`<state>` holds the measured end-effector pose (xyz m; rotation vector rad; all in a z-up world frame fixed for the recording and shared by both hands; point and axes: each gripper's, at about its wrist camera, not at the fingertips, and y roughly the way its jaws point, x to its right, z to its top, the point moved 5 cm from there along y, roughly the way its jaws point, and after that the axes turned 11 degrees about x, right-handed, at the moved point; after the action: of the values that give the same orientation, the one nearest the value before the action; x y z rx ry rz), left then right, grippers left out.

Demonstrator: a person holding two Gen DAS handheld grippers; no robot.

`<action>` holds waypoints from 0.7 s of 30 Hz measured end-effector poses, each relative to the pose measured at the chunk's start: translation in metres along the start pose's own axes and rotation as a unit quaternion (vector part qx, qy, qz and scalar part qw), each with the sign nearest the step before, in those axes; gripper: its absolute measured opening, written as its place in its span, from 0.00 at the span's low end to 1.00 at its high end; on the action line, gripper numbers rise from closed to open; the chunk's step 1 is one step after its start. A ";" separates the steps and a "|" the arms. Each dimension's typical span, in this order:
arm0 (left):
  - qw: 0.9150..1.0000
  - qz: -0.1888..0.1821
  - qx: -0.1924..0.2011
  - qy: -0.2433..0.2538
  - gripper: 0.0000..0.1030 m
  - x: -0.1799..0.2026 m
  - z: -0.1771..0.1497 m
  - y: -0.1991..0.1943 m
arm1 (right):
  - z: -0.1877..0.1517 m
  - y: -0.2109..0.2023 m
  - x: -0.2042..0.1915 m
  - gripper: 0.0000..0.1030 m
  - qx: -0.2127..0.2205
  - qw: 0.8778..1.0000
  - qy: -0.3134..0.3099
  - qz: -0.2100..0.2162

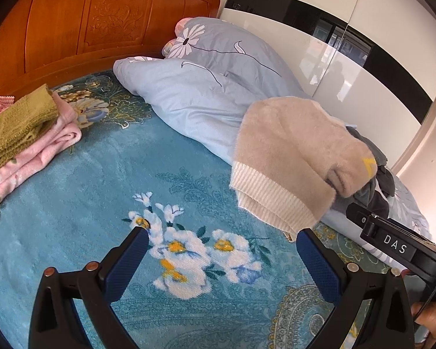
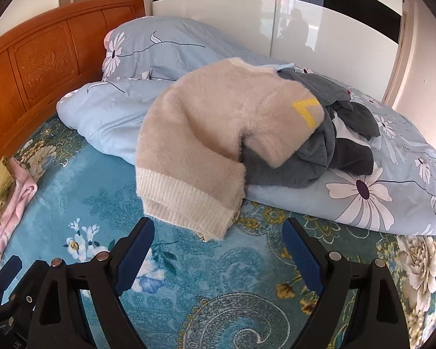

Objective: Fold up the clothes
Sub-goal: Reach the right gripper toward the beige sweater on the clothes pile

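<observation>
A fuzzy beige sweater (image 2: 206, 133) with a ribbed cream hem lies draped over the edge of a blue quilt, its hem hanging onto the bed; it also shows in the left wrist view (image 1: 293, 151). Under it lies a heap of dark grey clothes (image 2: 334, 142). A folded stack, an olive knit (image 1: 14, 125) on a pink garment (image 1: 40, 151), sits at the left by the headboard. My left gripper (image 1: 222, 240) is open and empty over the teal floral bedspread (image 1: 101, 192). My right gripper (image 2: 219, 229) is open and empty, just in front of the sweater's hem.
A light blue flowered quilt (image 2: 130, 107) is bunched along the far side of the bed. An orange wooden headboard (image 1: 72, 23) stands at the left. A glossy white wardrobe (image 2: 218, 29) runs behind the bed. The right gripper's body (image 1: 398, 244) shows at the left view's right edge.
</observation>
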<state>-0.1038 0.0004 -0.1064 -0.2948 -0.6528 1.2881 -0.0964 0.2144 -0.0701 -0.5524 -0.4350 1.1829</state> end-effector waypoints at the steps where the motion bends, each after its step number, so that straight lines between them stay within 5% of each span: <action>1: 1.000 -0.002 -0.001 -0.004 1.00 -0.001 -0.001 0.002 | 0.000 0.002 0.000 0.88 0.000 1.000 -0.001 -0.001; 10: 1.000 -0.006 -0.010 -0.014 1.00 -0.015 -0.011 0.016 | 0.001 0.037 -0.002 0.88 -0.009 0.999 0.034 0.024; 18: 1.000 -0.015 0.014 -0.008 1.00 -0.029 -0.019 0.008 | 0.030 0.081 0.044 0.88 -0.014 0.987 0.154 0.038; 21: 1.000 -0.013 0.017 -0.003 1.00 -0.031 -0.028 0.010 | 0.043 0.096 0.046 0.88 -0.017 0.979 0.190 0.078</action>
<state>-0.0996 -0.0222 -0.1426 -0.2533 -0.6366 1.2746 -0.1782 0.2913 -0.0940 -0.8349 -0.0857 1.1880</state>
